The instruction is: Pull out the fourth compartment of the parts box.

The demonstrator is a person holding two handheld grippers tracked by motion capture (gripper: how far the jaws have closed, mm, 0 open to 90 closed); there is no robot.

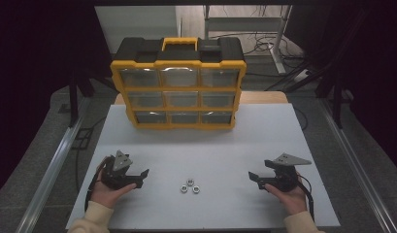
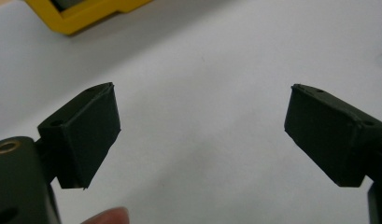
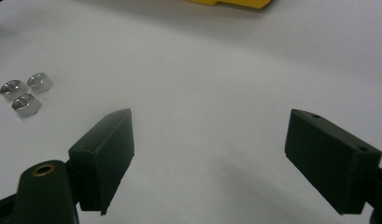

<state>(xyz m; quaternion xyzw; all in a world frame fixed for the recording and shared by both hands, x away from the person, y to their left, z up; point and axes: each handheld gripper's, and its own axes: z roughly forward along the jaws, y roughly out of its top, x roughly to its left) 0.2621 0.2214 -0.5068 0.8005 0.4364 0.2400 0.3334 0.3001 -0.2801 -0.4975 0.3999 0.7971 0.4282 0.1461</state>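
The left gripper (image 1: 143, 177) rests low over the near left part of the bench (image 1: 206, 145), held in the person's left hand (image 1: 105, 193), with its jaws spread wide and nothing between them; in the left gripper view only bare white surface lies in the gap. The right gripper (image 1: 254, 178) sits at the near right, cradled in the right hand (image 1: 289, 193), its jaws just as wide apart and equally empty, both grippers pointing inward toward each other. Between them, nearer the front edge and roughly midway, lie three small metal nuts (image 1: 190, 186) in a tight cluster, touching or almost touching one another; in the right gripper view they sit off to the upper left of the jaws, well apart from them. Farther back stands a yellow and black organizer box (image 1: 178, 90) with a carry handle on top and three rows of three clear-fronted drawers, all of them apparently closed. This looks like the very start of the work: nothing has been picked up, and the nuts are probably meant for one of the drawers. The next move likely calls for one gripper to swing in over a single nut and close narrowly on its flats without scattering the neighbours, while a drawer will need pulling open. No brand, label or writing can be read on the box, the grippers or the bench.
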